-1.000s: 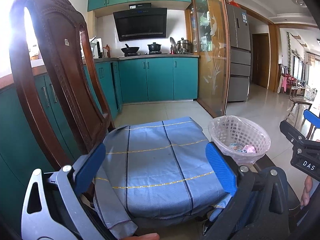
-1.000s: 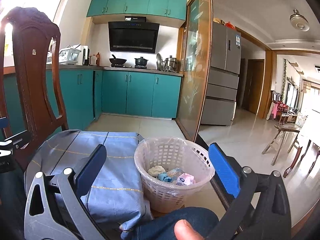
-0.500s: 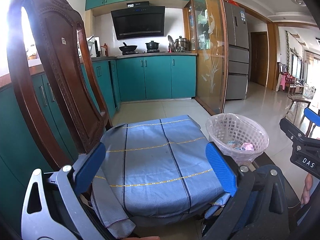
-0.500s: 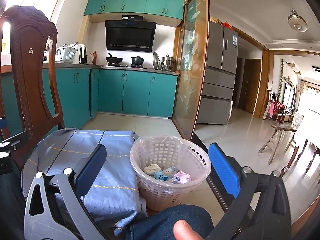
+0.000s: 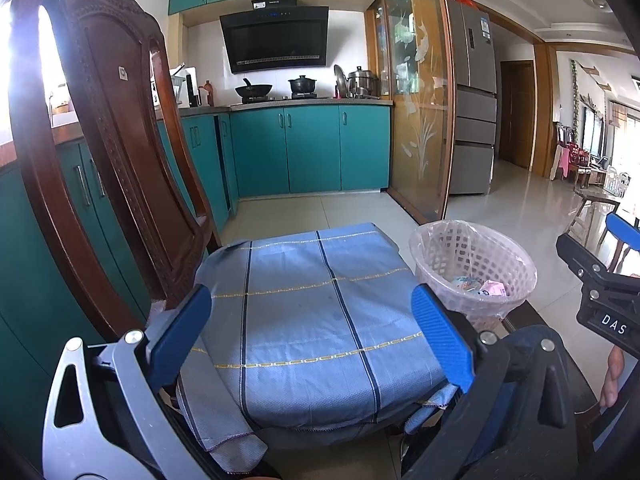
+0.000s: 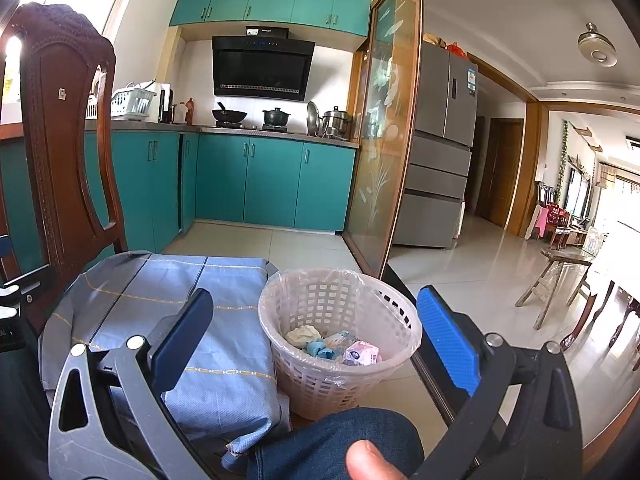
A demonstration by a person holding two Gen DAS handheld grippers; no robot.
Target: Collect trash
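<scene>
Beside the cloth-covered chair seat (image 5: 312, 320), both the left gripper (image 5: 310, 336) and right gripper (image 6: 320, 328) are hovering wide and empty, the basket (image 6: 340, 344) already holding trash (image 6: 334, 346), so collecting looks finished.

I read only "DAS", white letters on the black body of the right gripper (image 5: 608, 322), near right; other labels too small.

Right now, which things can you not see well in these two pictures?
- Chair seat, left view: the blue cloth covers it.
- Basket bottom, right view: trash hides what lies deeper.
- Wrapper print: too small to read.
- Right gripper, left view: cut off by the edge.
</scene>
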